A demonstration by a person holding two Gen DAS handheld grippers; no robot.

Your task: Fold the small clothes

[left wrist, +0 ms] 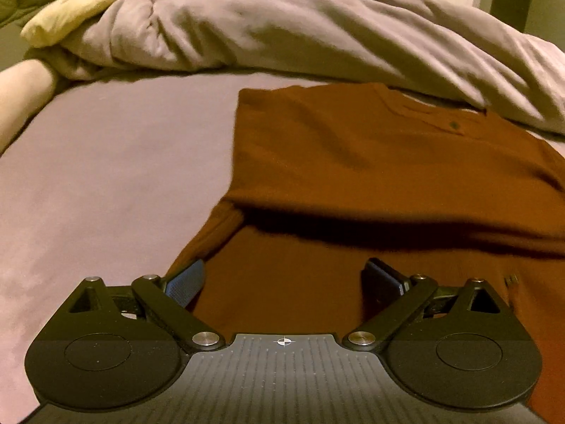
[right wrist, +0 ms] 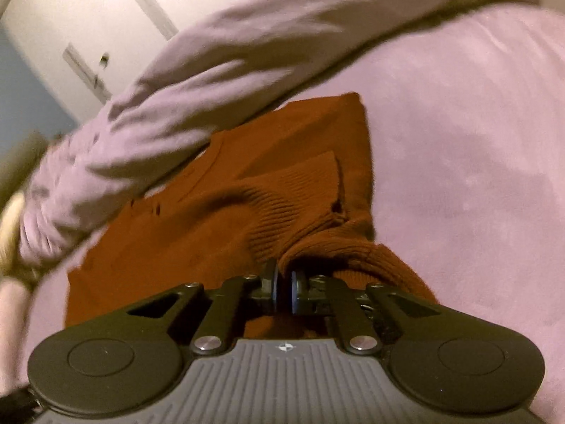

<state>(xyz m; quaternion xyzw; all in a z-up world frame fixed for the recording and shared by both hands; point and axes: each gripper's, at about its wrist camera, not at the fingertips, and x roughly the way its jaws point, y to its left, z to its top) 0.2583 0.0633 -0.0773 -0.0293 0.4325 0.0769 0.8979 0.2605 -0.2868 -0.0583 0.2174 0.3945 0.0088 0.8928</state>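
A rust-brown knit sweater (left wrist: 353, 162) lies on the lilac bed sheet (left wrist: 106, 183), its upper part folded over the lower. My left gripper (left wrist: 284, 282) is open, its jaws spread just above the sweater's near part, holding nothing. In the right wrist view the sweater (right wrist: 197, 219) shows with a ribbed edge lifted. My right gripper (right wrist: 284, 289) is shut on that ribbed edge (right wrist: 317, 243), which bunches up at the fingertips.
A crumpled lilac duvet (left wrist: 282, 24) lies along the far side, touching the sweater's top; it also shows in the right wrist view (right wrist: 176, 88). A pale yellow pillow (left wrist: 70, 10) sits far left. White cupboard doors (right wrist: 88, 17) stand behind.
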